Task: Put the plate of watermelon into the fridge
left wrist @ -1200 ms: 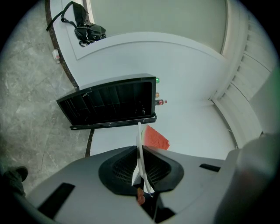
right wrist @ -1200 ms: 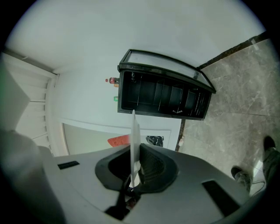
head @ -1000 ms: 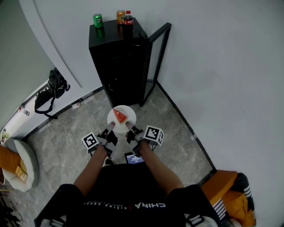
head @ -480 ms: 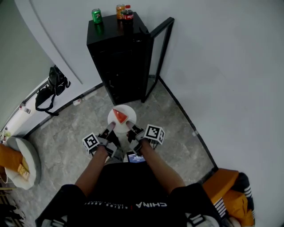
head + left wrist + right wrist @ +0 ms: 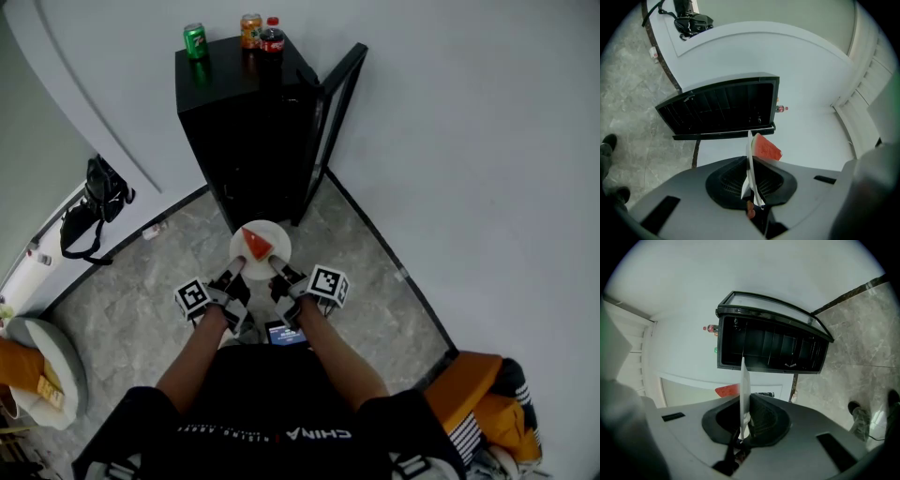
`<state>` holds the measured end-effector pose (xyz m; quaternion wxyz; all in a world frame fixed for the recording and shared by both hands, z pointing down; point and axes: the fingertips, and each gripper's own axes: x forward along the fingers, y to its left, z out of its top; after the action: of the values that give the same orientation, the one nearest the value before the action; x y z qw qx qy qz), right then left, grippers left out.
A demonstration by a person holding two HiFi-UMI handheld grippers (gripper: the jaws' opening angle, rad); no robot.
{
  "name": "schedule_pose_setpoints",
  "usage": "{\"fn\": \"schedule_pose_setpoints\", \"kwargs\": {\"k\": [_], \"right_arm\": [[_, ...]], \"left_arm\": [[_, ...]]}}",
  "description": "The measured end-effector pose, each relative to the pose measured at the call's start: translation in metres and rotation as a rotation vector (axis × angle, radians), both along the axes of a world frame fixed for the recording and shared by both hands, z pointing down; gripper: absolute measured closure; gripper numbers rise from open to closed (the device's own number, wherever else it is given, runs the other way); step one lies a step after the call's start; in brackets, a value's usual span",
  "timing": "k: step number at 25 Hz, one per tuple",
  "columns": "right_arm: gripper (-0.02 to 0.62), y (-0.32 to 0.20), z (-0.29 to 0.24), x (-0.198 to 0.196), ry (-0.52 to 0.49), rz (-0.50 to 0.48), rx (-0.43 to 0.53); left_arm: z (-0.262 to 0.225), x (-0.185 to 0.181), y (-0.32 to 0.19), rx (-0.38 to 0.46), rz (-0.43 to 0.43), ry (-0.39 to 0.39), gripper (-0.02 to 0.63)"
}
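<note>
A white plate (image 5: 263,253) carries a red watermelon wedge (image 5: 255,242) and is held level in front of me. My left gripper (image 5: 233,271) is shut on the plate's near left rim, my right gripper (image 5: 277,271) on its near right rim. In the left gripper view the plate (image 5: 751,168) shows edge-on between the jaws with the wedge (image 5: 766,148) beyond. The right gripper view also has the plate (image 5: 744,399) edge-on, the wedge (image 5: 726,390) to its left. The black fridge (image 5: 246,141) stands just ahead, its glass door (image 5: 336,122) swung open to the right, and its dark inside (image 5: 773,348) faces me.
A green can (image 5: 194,41), an orange can (image 5: 250,30) and a cola bottle (image 5: 272,39) stand on the fridge top. A black bag (image 5: 90,202) lies by the left wall. A white wall runs along the right. Orange and white things (image 5: 487,412) sit at the lower right.
I have stepped closer to the fridge with the plate held in both grippers. The plate now sits nearer the open fridge front. Both grips are unchanged.
</note>
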<state>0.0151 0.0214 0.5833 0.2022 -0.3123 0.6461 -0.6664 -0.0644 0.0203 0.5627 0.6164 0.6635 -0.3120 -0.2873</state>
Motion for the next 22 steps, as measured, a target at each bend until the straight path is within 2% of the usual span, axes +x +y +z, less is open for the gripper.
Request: {"fn": "schedule_pose_setpoints", "kwargs": {"k": [11, 18, 22], "right_arm": [[0.566, -0.051, -0.005, -0.05, 0.025, 0.106, 0.017], [0.566, -0.066, 0.005, -0.048, 0.04, 0.126, -0.006], [0.566, -0.078, 0.011, -0.04, 0.016, 0.118, -0.028]], "left_arm": [[0.001, -0.051, -0.059, 0.006, 0.09, 0.011, 0.568], [0.013, -0.048, -0.076, -0.018, 0.119, 0.023, 0.568], [0.019, -0.04, -0.088, -0.023, 0.104, 0.014, 0.568]]}}
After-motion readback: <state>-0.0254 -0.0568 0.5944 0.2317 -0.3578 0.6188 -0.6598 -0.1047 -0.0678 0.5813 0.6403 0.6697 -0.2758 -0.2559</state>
